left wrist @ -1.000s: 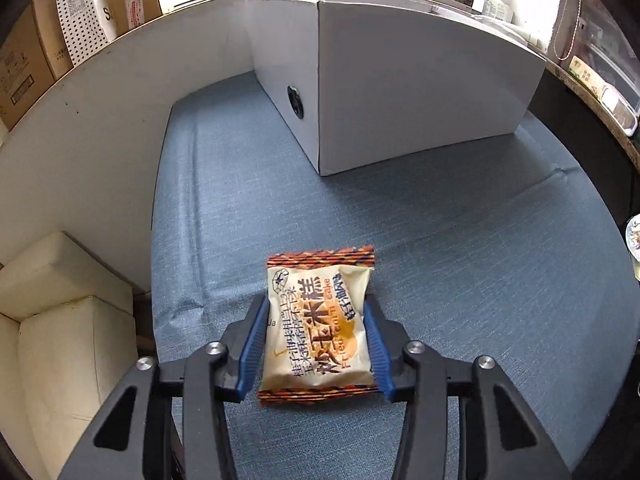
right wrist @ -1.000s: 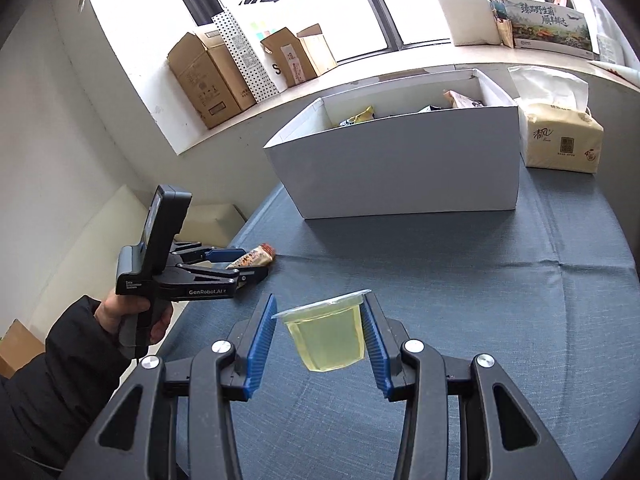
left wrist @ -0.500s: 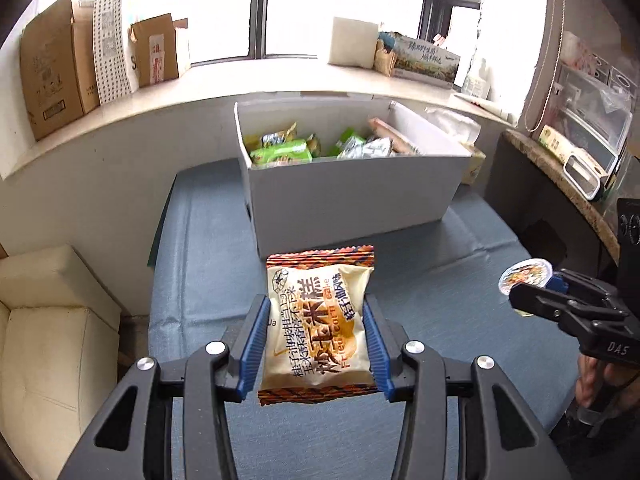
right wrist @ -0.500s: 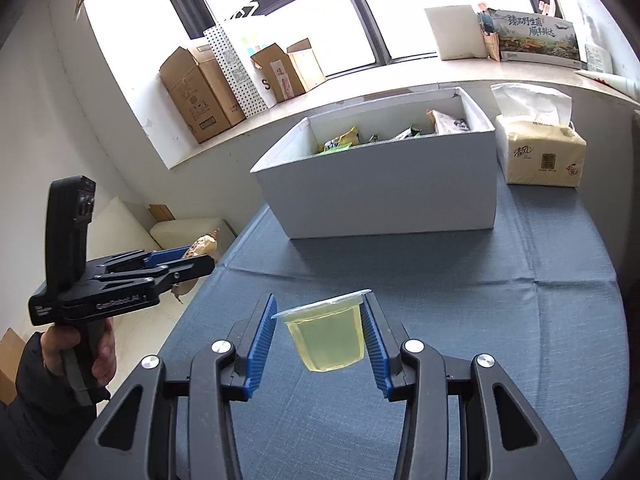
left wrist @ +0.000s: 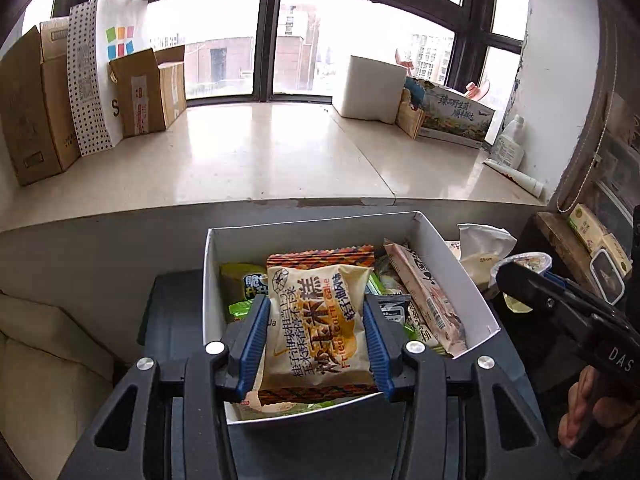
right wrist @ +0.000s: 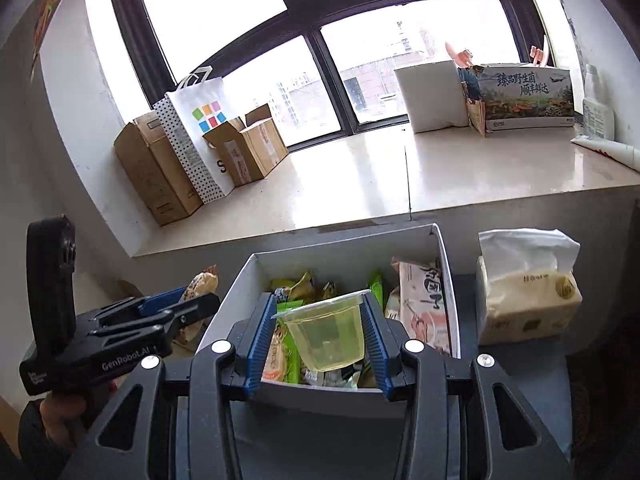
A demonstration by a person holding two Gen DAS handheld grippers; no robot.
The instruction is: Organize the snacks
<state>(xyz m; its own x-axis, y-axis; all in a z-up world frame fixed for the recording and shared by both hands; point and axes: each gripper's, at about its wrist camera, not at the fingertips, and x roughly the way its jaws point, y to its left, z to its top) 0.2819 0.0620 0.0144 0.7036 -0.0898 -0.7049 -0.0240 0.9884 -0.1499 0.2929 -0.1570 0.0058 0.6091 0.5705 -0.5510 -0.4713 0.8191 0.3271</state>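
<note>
My left gripper (left wrist: 316, 340) is shut on a cream and orange corn cake packet (left wrist: 318, 316) and holds it above the open white box (left wrist: 472, 292), which holds several snack packets. My right gripper (right wrist: 322, 336) is shut on a clear jelly cup (right wrist: 326, 336) with yellow-green filling, also held over the white box (right wrist: 448, 292). The right gripper with the cup (left wrist: 520, 264) shows at the right of the left wrist view. The left gripper with its packet (right wrist: 200, 284) shows at the left of the right wrist view.
A tissue pack (right wrist: 524, 296) stands right of the box on the blue table. A wide windowsill (left wrist: 260, 152) behind holds cardboard boxes (left wrist: 148, 92), a dotted paper bag (left wrist: 100, 68) and a white foam block (left wrist: 372, 88). Cream cushions (left wrist: 44, 360) lie at the left.
Both grippers have risen and moved forward with their snacks, from low over the table to above the open box. The box's contents have come into view below them.
</note>
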